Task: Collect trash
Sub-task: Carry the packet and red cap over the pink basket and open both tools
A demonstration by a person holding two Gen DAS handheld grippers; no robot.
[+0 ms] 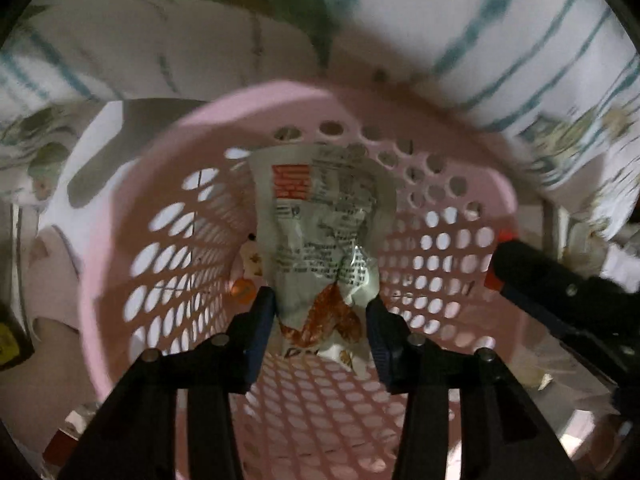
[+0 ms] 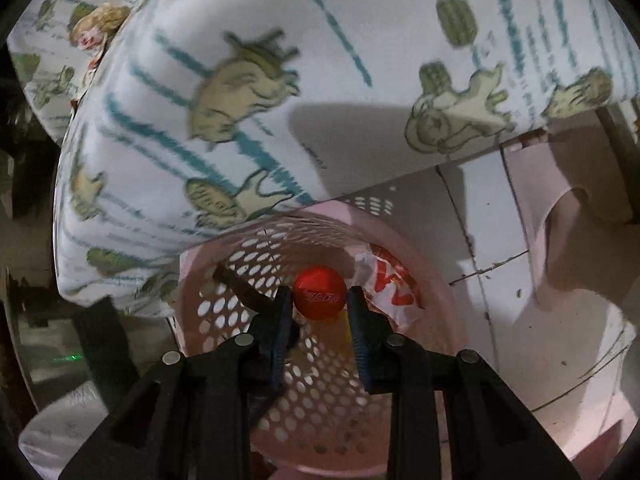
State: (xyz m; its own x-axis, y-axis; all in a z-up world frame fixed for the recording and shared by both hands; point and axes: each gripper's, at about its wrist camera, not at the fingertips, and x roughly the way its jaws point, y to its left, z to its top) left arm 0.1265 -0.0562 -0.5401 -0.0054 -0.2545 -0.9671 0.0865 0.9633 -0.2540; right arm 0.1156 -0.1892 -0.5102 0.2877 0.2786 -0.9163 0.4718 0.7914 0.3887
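The wrapper (image 1: 320, 240) hangs inside the pink basket (image 1: 104, 248), its lower end between the fingers of the left tongs (image 1: 320, 312), which stand partly apart and touch it at both sides. The red cap (image 2: 319, 293) of a bottle sits between the fingers of the right tongs (image 2: 318, 312), clamped narrowly on it above the basket (image 2: 436, 320) mouth. A printed bedsheet (image 2: 240, 100) lies just behind the basket.

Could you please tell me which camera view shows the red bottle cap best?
The right wrist view: the red bottle cap sits centred between the right tongs, facing the lens above the pink basket. The left wrist view doesn't show it clearly.
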